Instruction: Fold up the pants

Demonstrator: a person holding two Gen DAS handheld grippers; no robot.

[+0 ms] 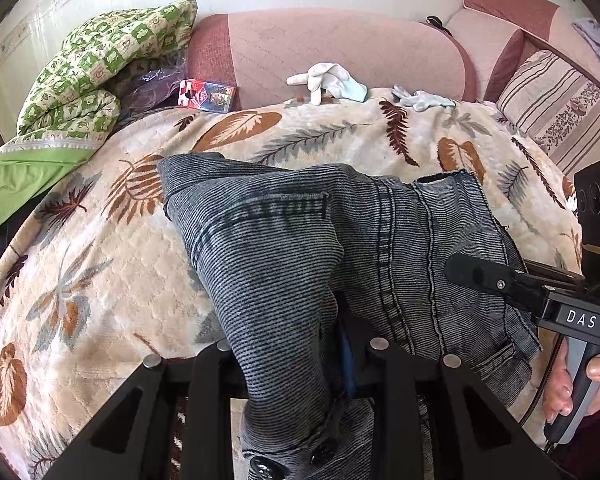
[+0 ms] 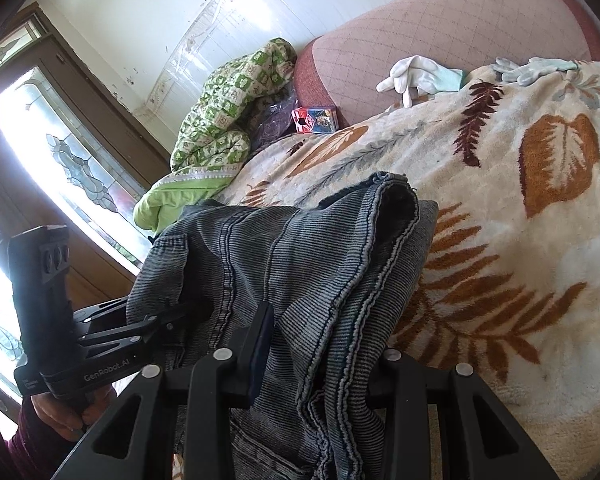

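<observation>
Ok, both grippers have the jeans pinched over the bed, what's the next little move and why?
Probably lower both grippers toward the leaf-print blanket and lay the fold flat. The left gripper and right gripper each clamp bunched denim, and the jeans drape doubled over, not yet resting smooth.

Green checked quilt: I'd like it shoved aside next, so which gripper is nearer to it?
Left. The left gripper grips the jeans on the side towards the quilt; the right gripper grips them on the far side, away from it.
</observation>
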